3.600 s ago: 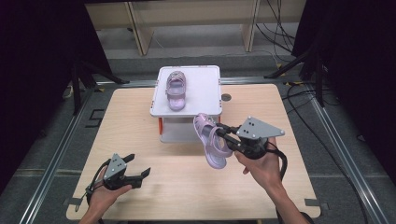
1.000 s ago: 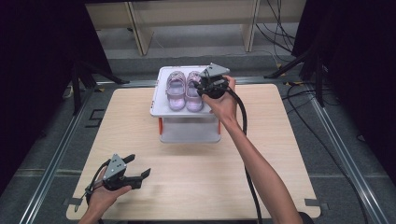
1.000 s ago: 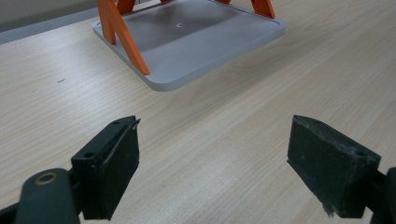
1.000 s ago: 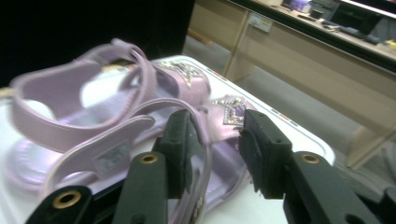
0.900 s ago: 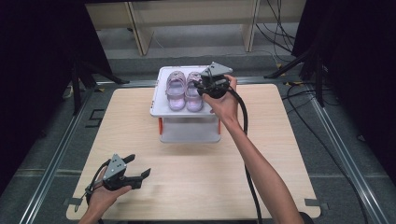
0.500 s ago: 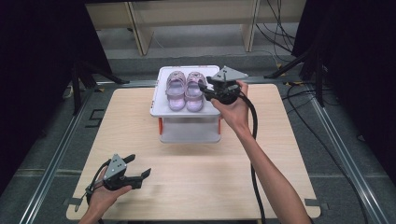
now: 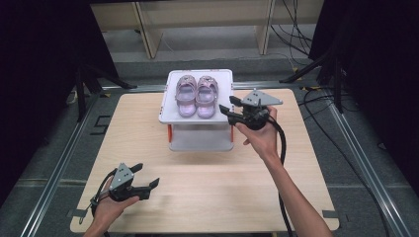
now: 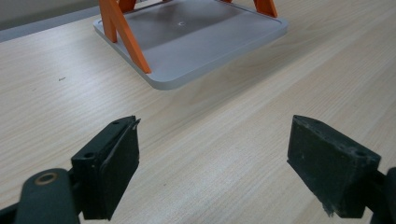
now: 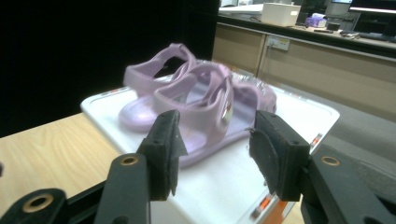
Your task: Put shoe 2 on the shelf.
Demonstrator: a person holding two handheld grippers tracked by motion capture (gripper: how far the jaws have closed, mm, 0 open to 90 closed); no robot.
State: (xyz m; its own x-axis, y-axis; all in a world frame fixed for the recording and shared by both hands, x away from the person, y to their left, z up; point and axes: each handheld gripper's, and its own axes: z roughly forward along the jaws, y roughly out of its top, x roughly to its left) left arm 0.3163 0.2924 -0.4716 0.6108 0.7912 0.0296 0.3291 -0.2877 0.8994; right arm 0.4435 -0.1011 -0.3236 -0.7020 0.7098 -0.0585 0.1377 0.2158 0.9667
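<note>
High view: two lilac sandals (image 7: 197, 96) are sitting side by side on the white stand (image 7: 168, 112). Right gripper (image 7: 229, 107) is being held just right of the stand, jaws having just been opening, nothing gripped. Sandals are judged light, soft, flexible; heel strap is suggested as the hold. Left gripper (image 7: 146, 177) is resting open on the counter (image 7: 207, 182), well in front of the stand, nothing obstructing.

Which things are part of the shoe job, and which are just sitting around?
Part of the job: two purple sandals, side by side; white stand under them; right hand-held gripper, open, beside the stand.

Just there: left hand-held gripper, open over the table; wooden shelves behind.
</note>
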